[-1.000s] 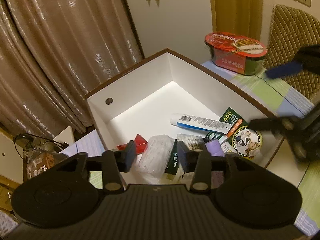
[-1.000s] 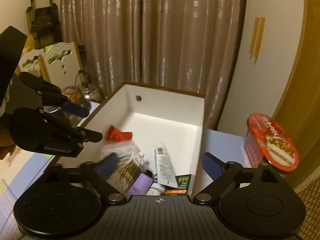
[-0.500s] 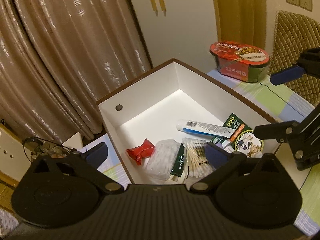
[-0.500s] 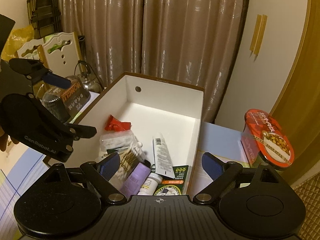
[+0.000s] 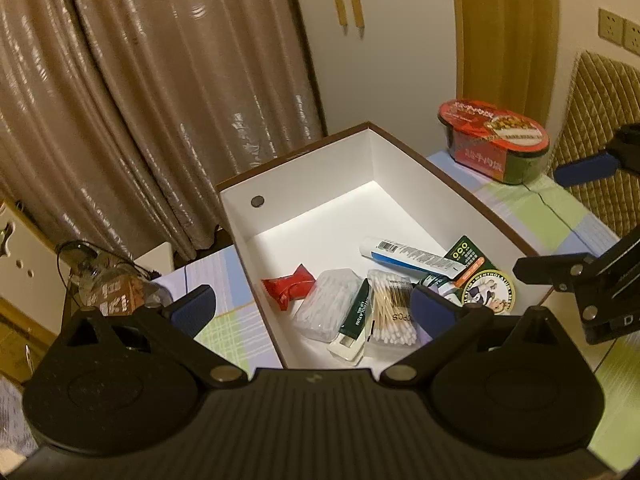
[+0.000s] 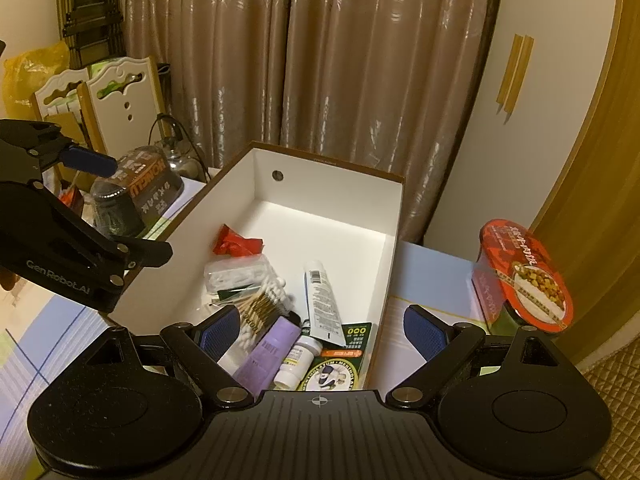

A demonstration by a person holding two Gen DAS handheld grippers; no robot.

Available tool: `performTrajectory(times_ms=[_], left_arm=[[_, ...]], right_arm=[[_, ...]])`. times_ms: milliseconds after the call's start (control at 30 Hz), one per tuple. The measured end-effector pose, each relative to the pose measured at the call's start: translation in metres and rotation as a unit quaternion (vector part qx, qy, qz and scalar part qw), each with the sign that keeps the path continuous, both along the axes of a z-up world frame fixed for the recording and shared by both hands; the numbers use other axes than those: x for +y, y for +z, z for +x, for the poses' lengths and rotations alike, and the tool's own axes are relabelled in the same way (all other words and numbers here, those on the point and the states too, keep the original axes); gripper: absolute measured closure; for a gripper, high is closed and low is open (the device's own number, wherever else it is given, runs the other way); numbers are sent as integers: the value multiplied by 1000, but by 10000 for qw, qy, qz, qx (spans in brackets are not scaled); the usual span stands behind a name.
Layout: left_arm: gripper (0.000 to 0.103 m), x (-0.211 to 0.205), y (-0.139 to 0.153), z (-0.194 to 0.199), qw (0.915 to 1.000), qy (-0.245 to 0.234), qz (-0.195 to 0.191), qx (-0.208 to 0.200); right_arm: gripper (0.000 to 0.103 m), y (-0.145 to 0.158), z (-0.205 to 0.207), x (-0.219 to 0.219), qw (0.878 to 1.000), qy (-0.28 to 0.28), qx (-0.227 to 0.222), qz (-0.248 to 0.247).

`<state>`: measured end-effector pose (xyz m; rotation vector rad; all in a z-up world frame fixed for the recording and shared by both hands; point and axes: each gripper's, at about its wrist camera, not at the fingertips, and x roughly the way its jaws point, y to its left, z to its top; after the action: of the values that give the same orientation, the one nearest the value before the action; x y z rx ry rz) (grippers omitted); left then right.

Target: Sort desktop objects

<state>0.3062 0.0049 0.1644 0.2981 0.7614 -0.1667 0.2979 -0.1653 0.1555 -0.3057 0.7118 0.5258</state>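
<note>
A white box with a brown rim (image 5: 304, 168) (image 6: 332, 162) stands on the table. It holds a red packet (image 5: 289, 287), a clear case of swabs (image 5: 329, 314), a green lip balm pack (image 5: 356, 318), a bag of cotton swabs (image 5: 390, 312), a white tube (image 5: 408, 258) (image 6: 322, 300), a purple item (image 6: 266, 354), a small bottle (image 6: 298, 360) and a green round tin (image 5: 486, 290). My left gripper (image 5: 314, 306) is open and empty above the box's near edge. My right gripper (image 6: 320, 330) is open and empty above the other near corner.
A red-lidded instant noodle bowl (image 5: 494, 146) (image 6: 520, 280) stands on the table right of the box. A dark noodle cup (image 6: 136, 192) and a kettle (image 6: 176, 158) stand to the left. Curtains and a wall are behind; a quilted chair back (image 5: 596, 132) is at the right.
My left gripper has opened from nearly shut and drawn back and up from the box; the lip balm pack and swabs lie in the box. My right gripper has stayed open and risen slightly.
</note>
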Motion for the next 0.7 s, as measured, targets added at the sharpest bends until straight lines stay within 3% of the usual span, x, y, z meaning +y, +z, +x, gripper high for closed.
performTrajectory(times_ms=[700], left_arm=[[1, 5, 28, -67, 9973, 578, -401, -189]], right_arm=[[12, 25, -45, -2, 9996, -212, 192, 88]])
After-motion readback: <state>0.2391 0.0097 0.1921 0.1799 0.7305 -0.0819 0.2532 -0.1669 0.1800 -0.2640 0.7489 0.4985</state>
